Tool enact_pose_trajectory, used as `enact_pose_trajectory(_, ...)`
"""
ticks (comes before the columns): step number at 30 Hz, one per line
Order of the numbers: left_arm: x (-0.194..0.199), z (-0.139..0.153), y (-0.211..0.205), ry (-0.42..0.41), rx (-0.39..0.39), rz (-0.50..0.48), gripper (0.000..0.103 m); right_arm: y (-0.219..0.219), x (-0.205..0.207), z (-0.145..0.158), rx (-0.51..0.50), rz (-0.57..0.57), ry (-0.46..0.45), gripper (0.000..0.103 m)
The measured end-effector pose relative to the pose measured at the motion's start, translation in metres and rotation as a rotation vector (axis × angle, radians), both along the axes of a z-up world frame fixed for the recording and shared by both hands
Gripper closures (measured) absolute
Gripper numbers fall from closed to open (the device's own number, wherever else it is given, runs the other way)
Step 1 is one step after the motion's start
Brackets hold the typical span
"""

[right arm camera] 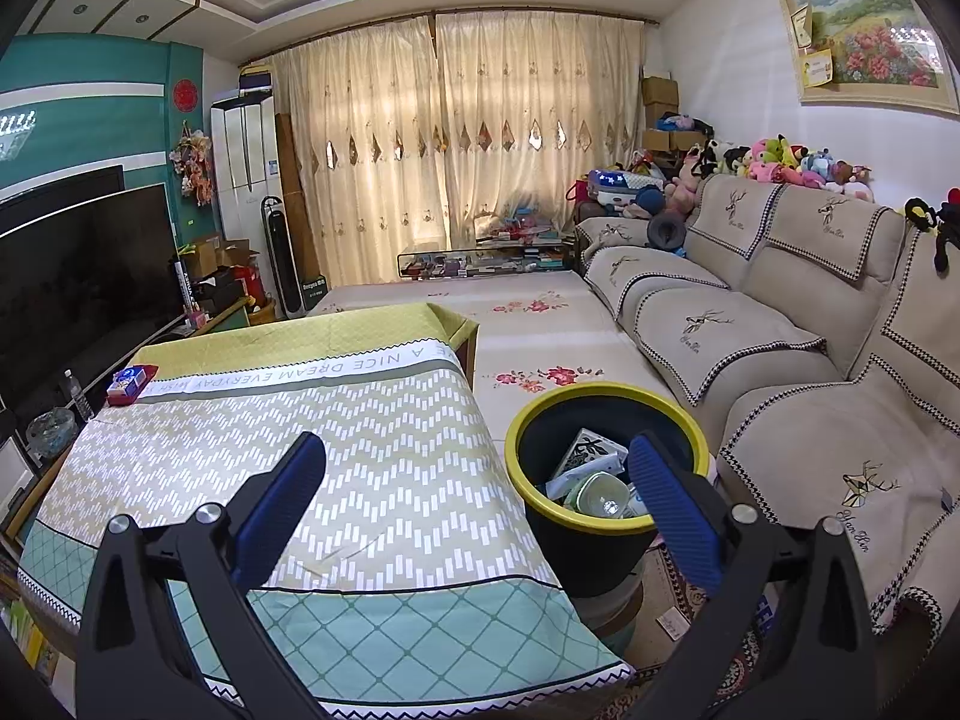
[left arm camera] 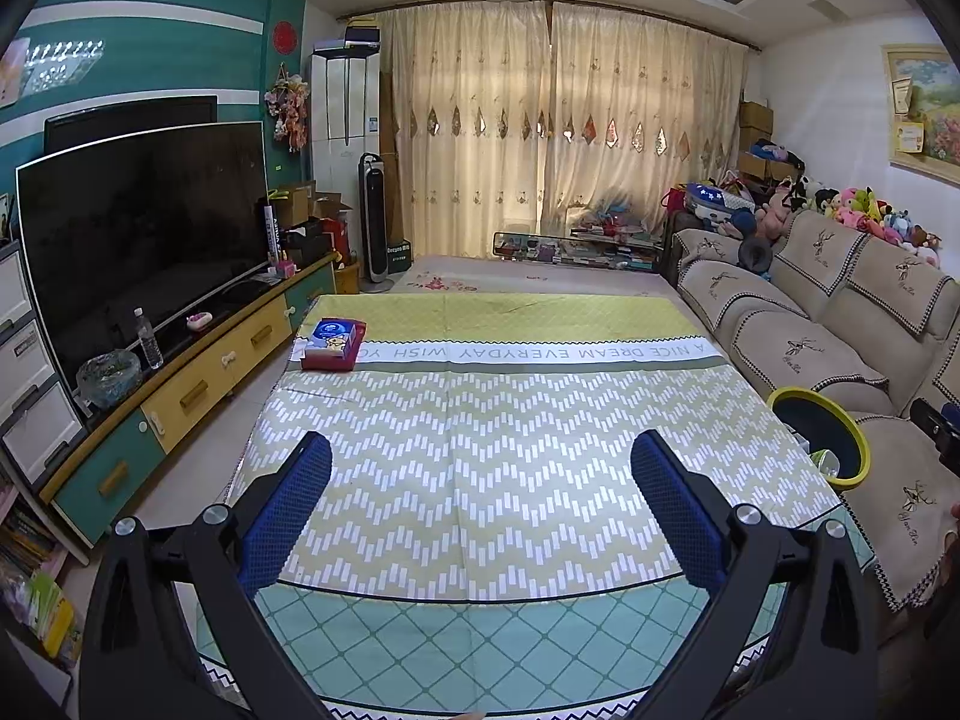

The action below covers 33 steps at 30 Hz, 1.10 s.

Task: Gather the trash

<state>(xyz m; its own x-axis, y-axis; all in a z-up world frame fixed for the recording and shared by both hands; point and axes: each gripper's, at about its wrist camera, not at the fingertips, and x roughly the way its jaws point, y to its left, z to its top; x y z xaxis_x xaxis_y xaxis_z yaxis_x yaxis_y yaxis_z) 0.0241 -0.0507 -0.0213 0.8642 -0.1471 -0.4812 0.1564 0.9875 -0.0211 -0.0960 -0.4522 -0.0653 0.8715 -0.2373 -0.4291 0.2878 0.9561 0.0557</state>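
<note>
A dark bin with a yellow rim (right arm camera: 606,402) stands between the table and the sofa; it holds a patterned carton (right arm camera: 585,447), a clear plastic cup (right arm camera: 600,495) and other wrappers. The same bin (left arm camera: 819,426) shows at the right edge of the left wrist view. My right gripper (right arm camera: 477,462) is open, its right finger over the bin's rim, nothing between the fingers. My left gripper (left arm camera: 480,462) is open above the cloth-covered table (left arm camera: 480,420), holding nothing. A red tissue box (left arm camera: 333,345) lies at the table's far left corner, also the tissue box (right arm camera: 129,384) in the right wrist view.
A beige sofa (right arm camera: 780,360) runs along the right. On the left a TV cabinet (left arm camera: 198,384) carries a television (left arm camera: 138,240), a water bottle (left arm camera: 148,339) and a glass ashtray (left arm camera: 108,378). A low glass table (left arm camera: 576,249) with clutter stands before the curtains.
</note>
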Motion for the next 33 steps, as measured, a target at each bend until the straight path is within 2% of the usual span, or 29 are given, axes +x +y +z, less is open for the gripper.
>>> enact_pose_trajectory(33,0.0011,-0.0051,0.0009,0.011,0.001,-0.002,0.005,0.0013,0.0023,-0.0035,0.008,0.001,0.007,0.007)
